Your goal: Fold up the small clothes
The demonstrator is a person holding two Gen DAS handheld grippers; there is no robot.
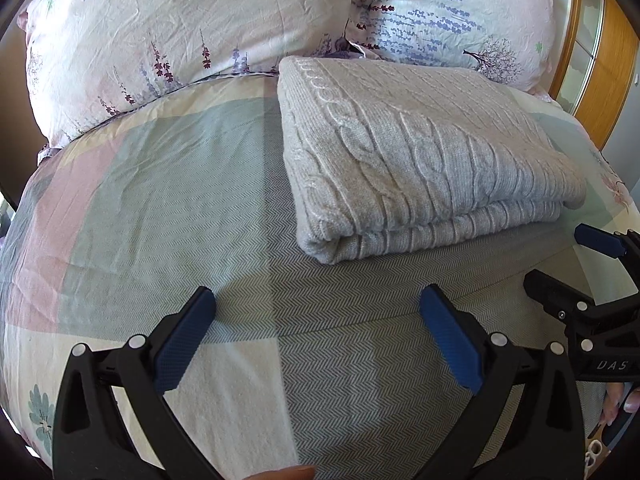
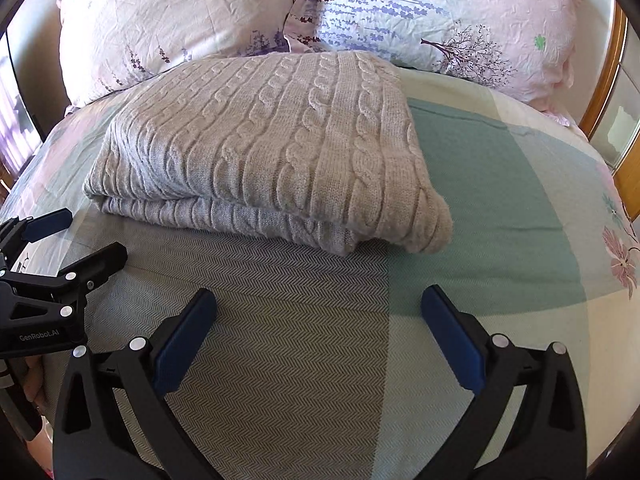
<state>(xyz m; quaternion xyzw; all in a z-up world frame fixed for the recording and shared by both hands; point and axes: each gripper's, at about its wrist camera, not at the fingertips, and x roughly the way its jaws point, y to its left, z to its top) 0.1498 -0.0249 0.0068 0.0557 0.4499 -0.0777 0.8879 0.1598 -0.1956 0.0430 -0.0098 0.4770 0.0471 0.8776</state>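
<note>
A grey cable-knit sweater [image 1: 420, 152] lies folded in a neat rectangle on the bed, in front of the pillows; it also shows in the right wrist view [image 2: 272, 148]. My left gripper [image 1: 318, 300] is open and empty, hovering over the bedspread a little short of the sweater's near edge. My right gripper [image 2: 318, 300] is open and empty too, just short of the sweater's near right corner. Each gripper shows in the other's view: the right one at the far right [image 1: 560, 260], the left one at the far left [image 2: 84, 236].
The bedspread [image 1: 160, 200] has pastel pink, green and cream patches. Two floral pillows [image 1: 180, 28] [image 2: 460, 12] lie behind the sweater. A wooden headboard or frame [image 1: 612, 68] runs along the right side.
</note>
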